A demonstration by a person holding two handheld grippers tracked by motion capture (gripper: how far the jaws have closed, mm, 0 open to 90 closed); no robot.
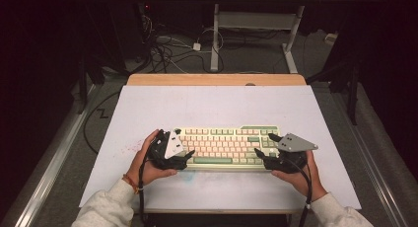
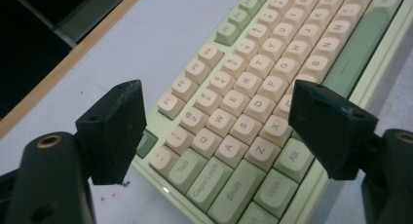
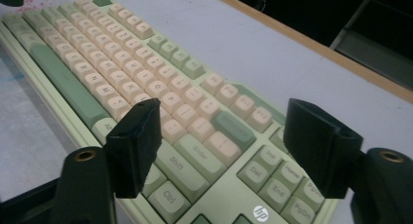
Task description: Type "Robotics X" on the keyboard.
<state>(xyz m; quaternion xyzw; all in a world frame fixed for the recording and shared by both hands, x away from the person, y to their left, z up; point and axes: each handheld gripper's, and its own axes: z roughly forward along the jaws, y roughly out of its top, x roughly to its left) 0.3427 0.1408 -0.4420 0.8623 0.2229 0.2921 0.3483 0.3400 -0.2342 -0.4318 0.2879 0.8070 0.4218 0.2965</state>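
Note:
A pale green keyboard (image 1: 226,148) with cream keys lies on the white table top (image 1: 212,106), near the front edge. My left gripper (image 1: 183,143) is at its left end, open. In the left gripper view the keyboard's (image 2: 272,53) left key rows show between the two spread jaws of that gripper (image 2: 224,131), and nothing is pinched. My right gripper (image 1: 266,145) is at the right end, also open. In the right gripper view this gripper (image 3: 229,146) spans the Enter and navigation keys of the keyboard (image 3: 97,53).
A wooden strip (image 1: 217,79) runs along the table's far edge. Small red specks (image 1: 132,148) mark the white surface left of the keyboard. Beyond the table are floor cables (image 1: 162,49) and the white legs of another desk (image 1: 215,39).

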